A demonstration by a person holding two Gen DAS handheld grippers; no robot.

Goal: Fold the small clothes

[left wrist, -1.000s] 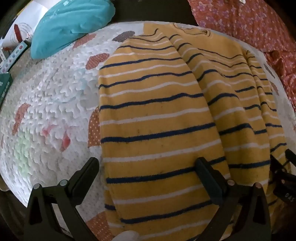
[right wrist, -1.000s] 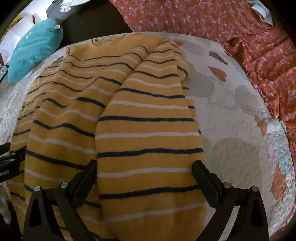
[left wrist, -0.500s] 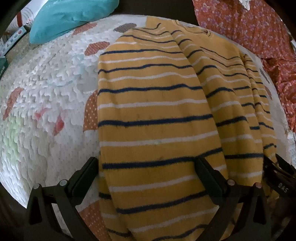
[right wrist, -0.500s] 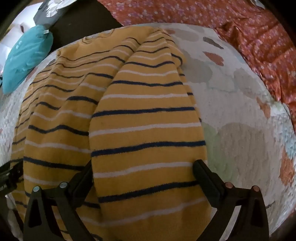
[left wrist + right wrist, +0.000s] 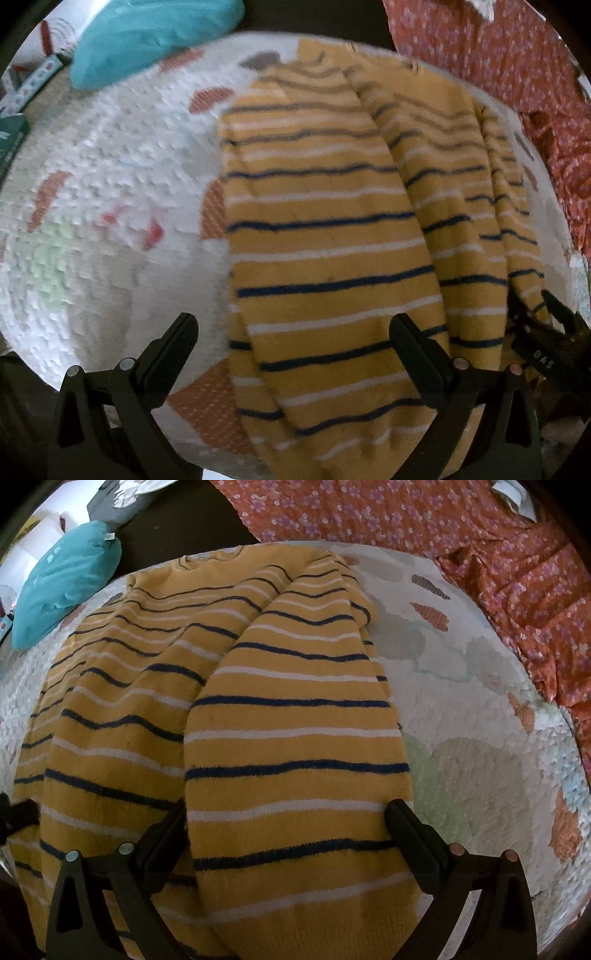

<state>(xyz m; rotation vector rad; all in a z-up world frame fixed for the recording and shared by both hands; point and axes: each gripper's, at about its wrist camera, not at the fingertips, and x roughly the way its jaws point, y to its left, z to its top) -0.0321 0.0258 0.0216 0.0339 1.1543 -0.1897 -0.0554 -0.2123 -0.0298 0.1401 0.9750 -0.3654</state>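
A yellow sweater with navy and white stripes [image 5: 325,236] lies on a white patterned quilt [image 5: 110,177], both long sides folded in toward the middle. It also shows in the right wrist view [image 5: 288,738]. My left gripper [image 5: 293,332] is open, its fingers over the near end of the left folded flap. My right gripper [image 5: 284,819] is open, its fingers astride the near end of the right folded flap. The right gripper's tip shows at the right edge of the left wrist view [image 5: 554,332].
A teal pillow [image 5: 155,33] lies at the far left of the quilt. An orange floral garment [image 5: 480,554] lies along the far right. Boxes and packages [image 5: 14,110] sit off the quilt's left edge.
Both grippers stay open over the sweater's near end. The left view has shifted and blurred, pulling back slightly. The right view has tilted up a little. The sweater lies as before.
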